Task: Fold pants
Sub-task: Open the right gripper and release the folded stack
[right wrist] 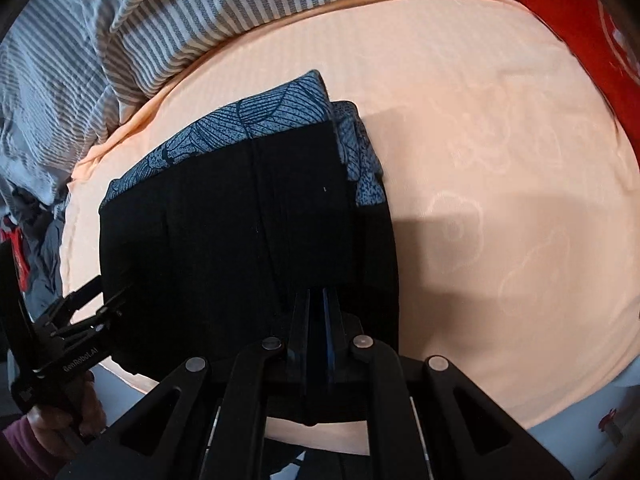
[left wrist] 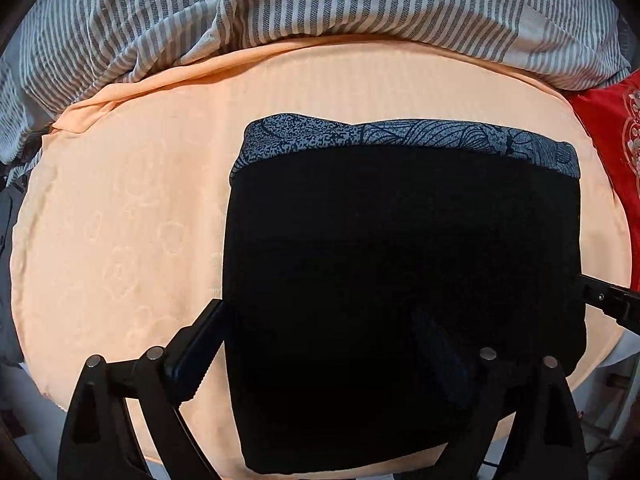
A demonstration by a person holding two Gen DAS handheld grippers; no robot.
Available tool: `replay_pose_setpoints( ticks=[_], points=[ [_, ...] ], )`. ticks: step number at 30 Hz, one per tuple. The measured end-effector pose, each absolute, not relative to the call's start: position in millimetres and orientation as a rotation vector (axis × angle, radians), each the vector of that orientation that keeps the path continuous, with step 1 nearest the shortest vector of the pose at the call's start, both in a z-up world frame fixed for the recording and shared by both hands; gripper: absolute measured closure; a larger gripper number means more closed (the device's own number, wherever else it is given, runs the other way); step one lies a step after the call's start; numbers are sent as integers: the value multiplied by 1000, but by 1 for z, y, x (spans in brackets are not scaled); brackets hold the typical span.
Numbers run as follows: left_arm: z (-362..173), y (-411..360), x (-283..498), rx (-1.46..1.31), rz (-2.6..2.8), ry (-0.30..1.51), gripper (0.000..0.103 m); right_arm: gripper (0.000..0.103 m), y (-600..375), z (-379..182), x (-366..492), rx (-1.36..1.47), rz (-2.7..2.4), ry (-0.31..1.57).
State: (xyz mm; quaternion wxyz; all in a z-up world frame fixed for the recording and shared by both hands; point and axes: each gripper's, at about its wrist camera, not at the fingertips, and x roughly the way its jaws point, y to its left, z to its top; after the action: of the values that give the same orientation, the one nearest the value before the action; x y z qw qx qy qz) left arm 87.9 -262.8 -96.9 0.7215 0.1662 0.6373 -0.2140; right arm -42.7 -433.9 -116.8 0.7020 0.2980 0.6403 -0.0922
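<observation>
Pants (left wrist: 400, 280), black, folded, blue-patterned layer at far edge, on peach sheet (left wrist: 120, 220); my left gripper (left wrist: 320, 344) gapes wide across their near-left edge (gripping nothing); my right gripper (right wrist: 316, 300) is pinched together over their near edge.

bare sheet (right wrist: 500, 168) right, striped bedding (left wrist: 320, 4) behind

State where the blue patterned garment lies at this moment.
In both wrist views the blue patterned garment lies on the peach sheet, under the folded black pants; only its far edge peeks out.
</observation>
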Motion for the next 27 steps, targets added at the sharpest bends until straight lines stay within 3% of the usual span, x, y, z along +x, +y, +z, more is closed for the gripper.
replay_pose_setpoints(
  ticks=[9,12,15,16,17,27],
  points=[
    [-75,-254,74,396,-499,1402,10,95,-430,-112,-43,668,-241,1436],
    [-73,-248,70,391,-502,1412,10,83,-427,-105,-47,684,-252,1437],
    [-69,-243,66,394,-518,1420,10,53,-418,-98,-53,664,-260,1450],
    [-67,-241,64,393,-526,1422,10,35,-414,-96,-55,654,-261,1456],
    [-66,-240,63,395,-538,1423,10,22,-410,-93,-57,629,-266,1463],
    [-72,-208,67,356,-524,1477,10,21,-383,-78,-60,495,-294,1473]
  ],
)
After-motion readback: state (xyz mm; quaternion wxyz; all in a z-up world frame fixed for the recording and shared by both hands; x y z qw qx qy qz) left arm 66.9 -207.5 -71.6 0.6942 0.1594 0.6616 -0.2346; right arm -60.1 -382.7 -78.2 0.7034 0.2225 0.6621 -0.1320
